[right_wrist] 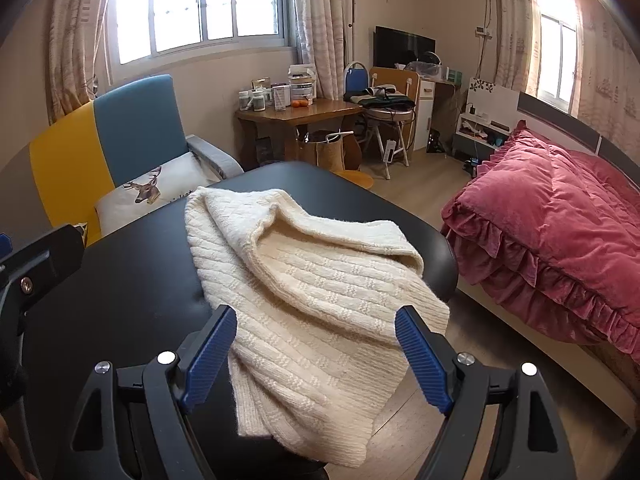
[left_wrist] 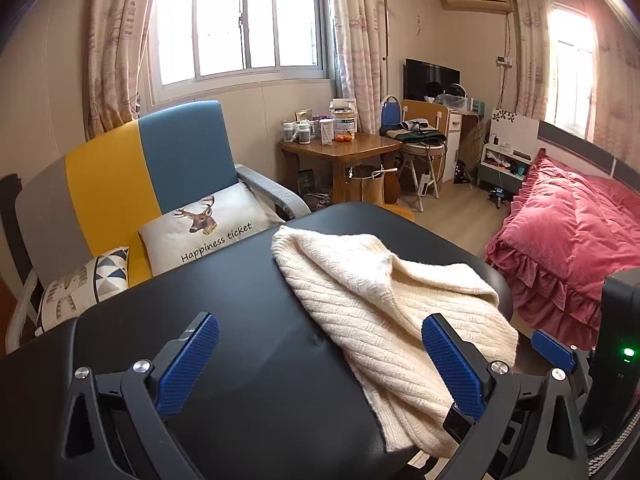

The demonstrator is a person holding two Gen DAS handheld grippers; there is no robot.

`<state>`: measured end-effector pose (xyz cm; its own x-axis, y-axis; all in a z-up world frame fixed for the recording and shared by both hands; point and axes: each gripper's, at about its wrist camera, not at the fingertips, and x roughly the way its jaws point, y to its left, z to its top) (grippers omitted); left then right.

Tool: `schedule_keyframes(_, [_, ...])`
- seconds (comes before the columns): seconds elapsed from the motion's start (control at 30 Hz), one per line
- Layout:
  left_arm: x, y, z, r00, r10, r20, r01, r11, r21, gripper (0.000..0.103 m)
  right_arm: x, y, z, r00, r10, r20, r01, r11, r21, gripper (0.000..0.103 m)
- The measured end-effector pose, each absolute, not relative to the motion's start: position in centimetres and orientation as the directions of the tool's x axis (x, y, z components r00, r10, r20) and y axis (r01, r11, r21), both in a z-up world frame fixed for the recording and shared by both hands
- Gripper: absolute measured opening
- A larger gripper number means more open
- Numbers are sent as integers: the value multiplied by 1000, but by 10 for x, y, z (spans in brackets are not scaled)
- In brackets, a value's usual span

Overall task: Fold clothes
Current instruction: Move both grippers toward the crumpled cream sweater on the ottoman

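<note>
A cream knitted sweater (left_wrist: 384,304) lies loosely bunched on the right half of a black table (left_wrist: 224,320), one end draping over the near edge. My left gripper (left_wrist: 320,340) is open above the table's near side, its right blue pad beside the sweater's edge. In the right wrist view the same sweater (right_wrist: 312,296) fills the middle on the black table (right_wrist: 136,280). My right gripper (right_wrist: 316,328) is open and straddles the sweater's near part with nothing pinched. The right gripper's blue finger (left_wrist: 554,346) shows at the left view's right edge.
A blue, yellow and grey armchair (left_wrist: 132,176) with a deer cushion (left_wrist: 208,232) stands behind the table. A bed with a pink ruffled quilt (left_wrist: 568,240) lies to the right. A cluttered wooden side table (left_wrist: 340,148) and a stool (left_wrist: 420,152) stand further back.
</note>
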<state>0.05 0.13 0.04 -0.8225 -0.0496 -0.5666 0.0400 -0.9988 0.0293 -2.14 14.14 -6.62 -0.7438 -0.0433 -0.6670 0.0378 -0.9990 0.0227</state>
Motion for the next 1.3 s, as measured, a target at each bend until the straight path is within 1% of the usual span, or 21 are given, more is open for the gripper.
schedule_keyframes(0.07, [1,4,1,-822,-58,-567,48,-998,34,102,-21,141,-66,-743,-46,-667,40,-999,24,84])
schedule_keyframes(0.13, [5,5,0,-826,-107,-554,91,-994,57,102,-20,139,-64,-742,-43,-669,41,-999,18,84])
schedule_keyframes(0.2, [1,0,-1,-812,-89,-576,90,-996,28,102,-21,142,-65,-734,-47,-677,40,-999,27,84])
schedule_keyframes(0.5, [5,-14,-8,-801,-75,-594,100,-995,-9,102,-17,134,-62,-755,-21,-655,33,-999,-6,84])
schedule_keyframes(0.63, [5,-24,-13,-787,-67,-613,120,-992,-45,102,-18,130,-63,-756,-21,-654,41,-999,-15,84])
schedule_keyframes(0.87, [8,-33,-19,-779,-63,-624,133,-989,-66,102,-17,128,-66,-750,-35,-661,58,-998,-12,84])
schedule_keyframes(1.07, [10,-47,-34,-759,23,-651,104,-982,-155,103,-20,129,-74,-724,-87,-684,90,-995,32,84])
schedule_keyframes(1.23, [13,-66,-52,-727,92,-680,110,-962,-248,103,-22,132,-81,-675,-260,-690,199,-965,169,84])
schedule_keyframes(1.3, [15,-75,-63,-704,100,-703,132,-954,-268,103,-24,133,-84,-649,-331,-685,242,-943,227,84])
